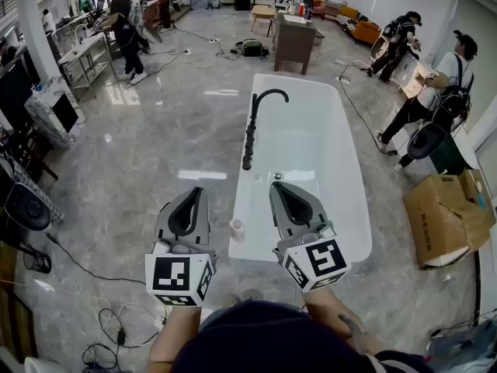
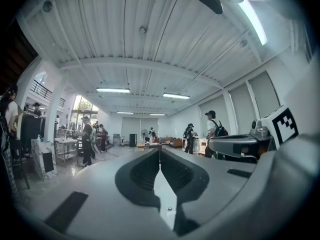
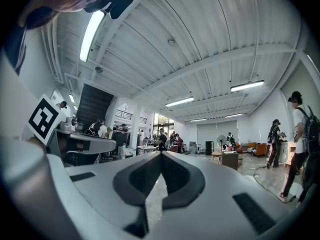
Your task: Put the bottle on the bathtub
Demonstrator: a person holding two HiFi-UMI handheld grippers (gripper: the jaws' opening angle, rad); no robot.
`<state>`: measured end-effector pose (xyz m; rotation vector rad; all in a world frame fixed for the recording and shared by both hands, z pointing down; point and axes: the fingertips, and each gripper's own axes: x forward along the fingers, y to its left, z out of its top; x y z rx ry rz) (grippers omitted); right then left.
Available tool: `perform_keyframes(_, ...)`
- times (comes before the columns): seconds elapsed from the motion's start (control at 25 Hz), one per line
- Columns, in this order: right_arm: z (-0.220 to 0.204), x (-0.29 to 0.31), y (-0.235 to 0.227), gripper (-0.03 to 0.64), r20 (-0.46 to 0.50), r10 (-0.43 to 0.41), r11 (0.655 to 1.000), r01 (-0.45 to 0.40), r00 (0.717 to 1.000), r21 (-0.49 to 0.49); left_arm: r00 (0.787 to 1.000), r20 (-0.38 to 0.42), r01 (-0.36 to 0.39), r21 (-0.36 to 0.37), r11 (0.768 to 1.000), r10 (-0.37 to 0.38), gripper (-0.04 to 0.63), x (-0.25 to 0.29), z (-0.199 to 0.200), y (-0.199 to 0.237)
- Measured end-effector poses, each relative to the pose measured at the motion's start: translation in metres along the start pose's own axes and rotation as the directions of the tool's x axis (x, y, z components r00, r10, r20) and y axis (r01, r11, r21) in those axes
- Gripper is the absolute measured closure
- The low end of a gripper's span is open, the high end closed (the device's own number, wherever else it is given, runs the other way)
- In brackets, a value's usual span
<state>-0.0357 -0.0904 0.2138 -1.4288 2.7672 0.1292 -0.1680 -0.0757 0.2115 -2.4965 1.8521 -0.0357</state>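
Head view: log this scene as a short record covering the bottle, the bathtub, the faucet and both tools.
bottle: small, pale, upright at the bathtub's left rim, near end
bathtub: white, freestanding on a grey floor
faucet: black, curved spout, on the left rim
left tool: jaws together, nothing held, over the floor left of the bathtub
right tool: jaws together, nothing held, over the bathtub's near end
contact: neither tool touches the bottle
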Motion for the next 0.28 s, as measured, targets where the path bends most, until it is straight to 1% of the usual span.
perform_keyframes(0.28, 0.002, -0.003, 0.013, 0.591, 0.0, 0.01, 1.0, -0.01, 1.0, 0.007, 1.0, -0.002, 0.013, -0.005, 1.0, -0.013, 0.566, -0.008, -0.002, 0.0)
